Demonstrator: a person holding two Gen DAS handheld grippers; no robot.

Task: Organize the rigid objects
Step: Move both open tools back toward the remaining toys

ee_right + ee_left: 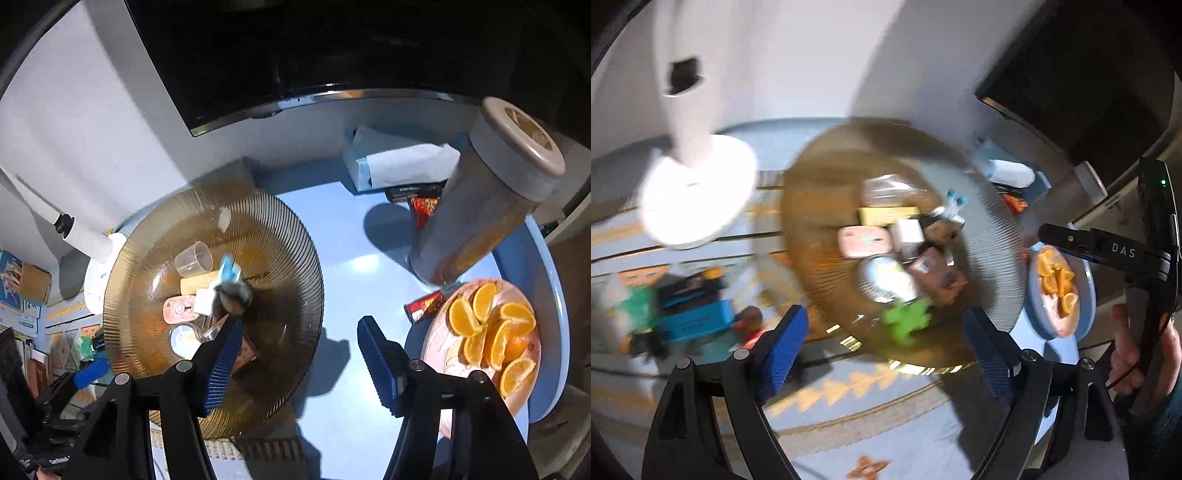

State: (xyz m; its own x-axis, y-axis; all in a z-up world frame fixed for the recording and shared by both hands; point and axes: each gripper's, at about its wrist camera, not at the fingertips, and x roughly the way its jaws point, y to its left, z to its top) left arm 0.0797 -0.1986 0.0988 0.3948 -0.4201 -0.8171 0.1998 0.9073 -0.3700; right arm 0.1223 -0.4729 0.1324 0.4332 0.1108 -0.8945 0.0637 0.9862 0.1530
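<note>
Glass-looking ribbed bowl [288, 236] w/ small hard things looked heavy, easy to break. Both left gripper [886, 332] & right gripper [299, 354] were wide open, empty. I'd pick one light box [864, 240], by its flat sides.

Both wrist cameras look steeply down, close above the ribbed bowl [827, 192] [288, 251]. The left views it from its near side, the right from its right. They share the bowl and the orange plate [1086, 295] [436, 339].

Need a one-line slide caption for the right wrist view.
Open right gripper hovers over the blue table, between the item-filled ribbed amber bowl and plate of orange wedges.
</note>
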